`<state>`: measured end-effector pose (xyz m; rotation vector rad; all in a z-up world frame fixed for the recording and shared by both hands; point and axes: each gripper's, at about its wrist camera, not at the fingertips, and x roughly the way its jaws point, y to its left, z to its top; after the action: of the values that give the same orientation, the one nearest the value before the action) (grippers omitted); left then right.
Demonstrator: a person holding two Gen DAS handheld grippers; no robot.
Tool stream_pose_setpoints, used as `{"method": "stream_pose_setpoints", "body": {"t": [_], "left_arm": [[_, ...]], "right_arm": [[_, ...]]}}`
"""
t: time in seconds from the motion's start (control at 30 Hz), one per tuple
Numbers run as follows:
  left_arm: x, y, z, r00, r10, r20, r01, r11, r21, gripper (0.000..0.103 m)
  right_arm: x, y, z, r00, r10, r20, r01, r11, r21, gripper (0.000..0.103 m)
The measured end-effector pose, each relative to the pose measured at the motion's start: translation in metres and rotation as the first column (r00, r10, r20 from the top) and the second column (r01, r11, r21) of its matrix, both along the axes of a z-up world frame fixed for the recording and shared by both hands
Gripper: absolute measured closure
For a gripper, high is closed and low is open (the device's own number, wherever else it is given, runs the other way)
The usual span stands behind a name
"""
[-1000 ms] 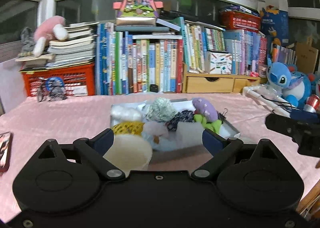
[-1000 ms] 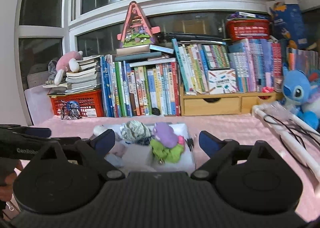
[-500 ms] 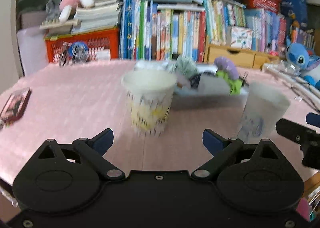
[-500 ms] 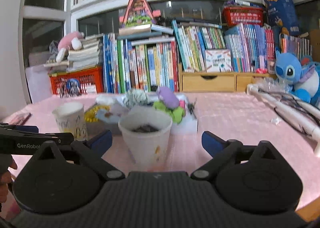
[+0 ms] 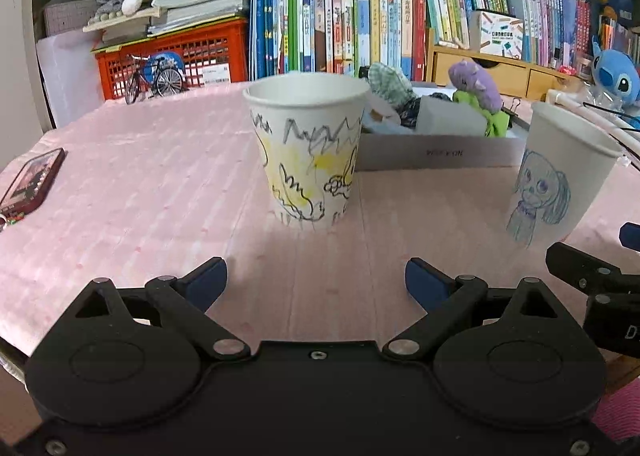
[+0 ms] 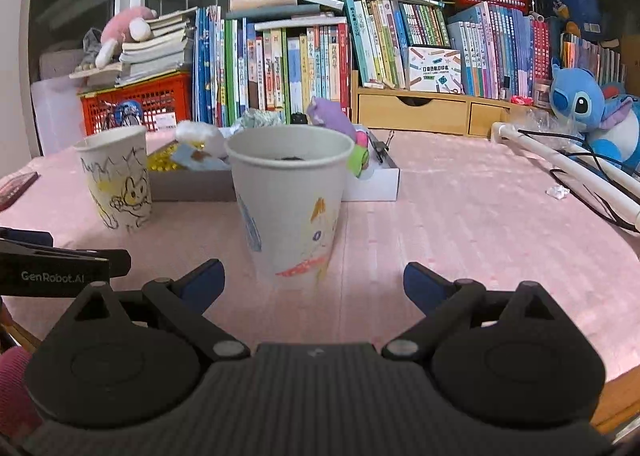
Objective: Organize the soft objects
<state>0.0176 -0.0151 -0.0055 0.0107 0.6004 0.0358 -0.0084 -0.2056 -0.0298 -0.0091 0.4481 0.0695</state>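
A white paper cup with yellow scribbles [image 5: 306, 152] [image 6: 116, 180] stands on the pink tablecloth, just ahead of my open left gripper [image 5: 316, 282]. A second drawn-on paper cup [image 6: 288, 204] [image 5: 560, 176] stands ahead of my open right gripper [image 6: 314, 280], with something dark inside. Behind both cups lies a shallow white box [image 5: 436, 152] [image 6: 372, 184] with several soft toys: a purple plush [image 5: 476, 84] [image 6: 330, 118], a green checked one [image 5: 390, 86], a white fluffy one [image 6: 196, 132]. Neither gripper holds anything.
A phone in a red case [image 5: 32, 184] lies at the table's left edge. Books, a red crate [image 5: 176, 52] and a wooden drawer unit [image 6: 428, 108] line the back. A blue plush [image 6: 588, 108] and a white tube with cables [image 6: 568, 164] occupy the right.
Both grippers have pulled back toward the near table edge and dropped lower. The cups, partly hidden a second ago, now stand in full view in front of the box.
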Motion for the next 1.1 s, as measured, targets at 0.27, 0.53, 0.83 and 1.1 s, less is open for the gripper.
{"method": "stream_pose_setpoints", "body": {"t": [0.27, 0.53, 0.83, 1.1], "left_arm": [[0.003, 0.000, -0.006, 1.000, 0.002, 0.010, -0.002, 1.000, -0.008, 0.004], [0.005, 0.002, -0.008, 1.000, -0.012, 0.016, 0.012, 1.000, -0.008, 0.000], [0.009, 0.004, -0.008, 0.999, -0.041, 0.007, 0.041, 0.999, -0.007, 0.000], [0.010, 0.005, -0.006, 0.999, -0.046, -0.006, 0.046, 0.999, -0.007, 0.000]], "right_arm": [[0.006, 0.002, -0.009, 0.999, -0.007, -0.045, 0.006, 1.000, -0.018, 0.003], [0.009, 0.004, -0.012, 0.998, 0.004, -0.056, -0.005, 1.000, -0.024, 0.000], [0.011, 0.002, -0.012, 0.998, 0.016, -0.068, -0.018, 1.000, -0.018, 0.000], [0.011, 0.002, -0.012, 0.997, 0.015, -0.070, -0.016, 1.000, -0.018, 0.000]]}}
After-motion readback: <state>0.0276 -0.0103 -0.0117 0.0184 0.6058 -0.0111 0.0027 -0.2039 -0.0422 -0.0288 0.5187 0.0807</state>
